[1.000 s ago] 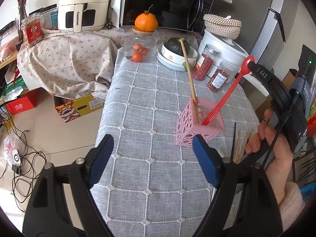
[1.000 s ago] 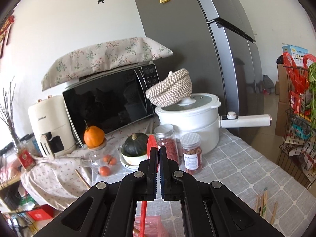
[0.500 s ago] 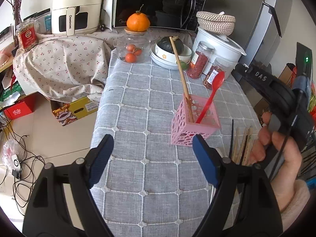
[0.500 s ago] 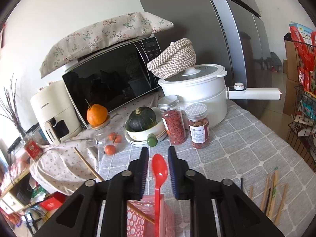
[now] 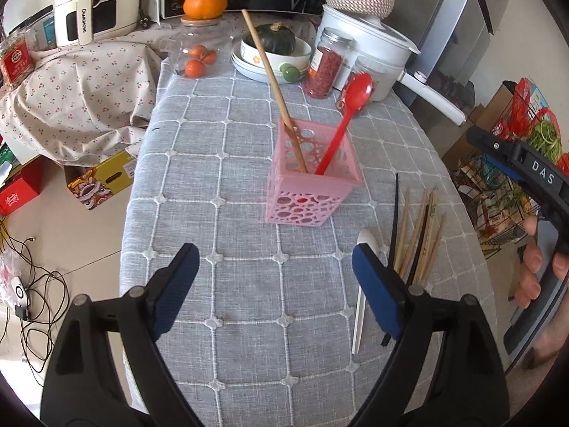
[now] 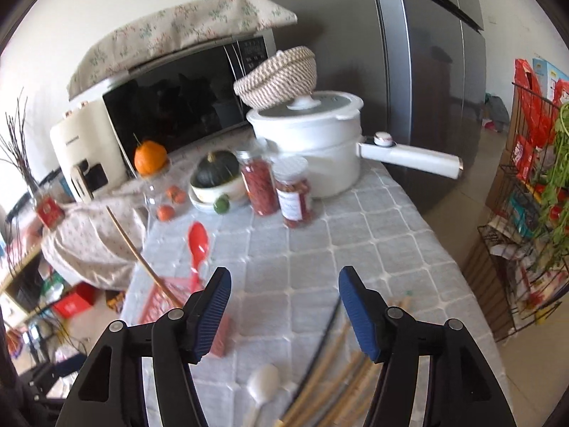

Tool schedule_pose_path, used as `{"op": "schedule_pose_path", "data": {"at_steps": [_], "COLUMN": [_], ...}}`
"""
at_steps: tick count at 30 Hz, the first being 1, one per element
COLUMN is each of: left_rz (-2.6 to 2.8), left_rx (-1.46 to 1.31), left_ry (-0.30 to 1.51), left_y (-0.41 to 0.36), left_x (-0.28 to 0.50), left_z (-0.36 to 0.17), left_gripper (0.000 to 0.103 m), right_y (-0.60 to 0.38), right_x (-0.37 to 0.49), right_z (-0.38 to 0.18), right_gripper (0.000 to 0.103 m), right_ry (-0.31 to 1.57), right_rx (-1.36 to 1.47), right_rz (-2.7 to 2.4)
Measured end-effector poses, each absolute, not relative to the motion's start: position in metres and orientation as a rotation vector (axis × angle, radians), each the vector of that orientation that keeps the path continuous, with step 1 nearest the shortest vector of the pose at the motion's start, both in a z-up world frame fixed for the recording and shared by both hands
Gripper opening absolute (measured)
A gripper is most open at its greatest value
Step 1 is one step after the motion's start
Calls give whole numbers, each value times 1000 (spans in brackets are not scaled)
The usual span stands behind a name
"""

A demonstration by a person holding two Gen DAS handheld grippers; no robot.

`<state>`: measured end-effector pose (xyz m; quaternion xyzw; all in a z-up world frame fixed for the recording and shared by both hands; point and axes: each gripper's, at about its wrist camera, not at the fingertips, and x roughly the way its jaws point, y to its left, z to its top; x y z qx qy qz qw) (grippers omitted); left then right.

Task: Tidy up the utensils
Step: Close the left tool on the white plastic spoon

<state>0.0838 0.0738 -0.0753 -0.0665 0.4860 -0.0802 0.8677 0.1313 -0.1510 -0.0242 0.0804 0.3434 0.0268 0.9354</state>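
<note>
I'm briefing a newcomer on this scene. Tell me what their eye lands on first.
The pink basket stands mid-table on the grey checked cloth, with a red spoon and a long wooden stick leaning out of it. Beside it, loose chopsticks and a white spoon lie on the cloth.
</note>
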Motion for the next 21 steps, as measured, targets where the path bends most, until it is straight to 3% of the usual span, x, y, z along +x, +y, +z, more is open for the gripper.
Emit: {"op": "schedule_pose_path", "data": {"at_steps": [6, 21], "left_rz": [-200, -267], "left_rx": [-105, -2], "left_ry": [1083, 1213], "left_y": [52, -19], "left_x": [87, 106], "left_z": [-88, -123], "left_gripper": [89, 87], "right_y": [-191, -249], "right_x": [122, 120], "right_z": [-36, -112], "right_gripper": [76, 77], "right_ry": [788, 1122], "right_rx": [184, 145], "right_rz": [39, -42]}}
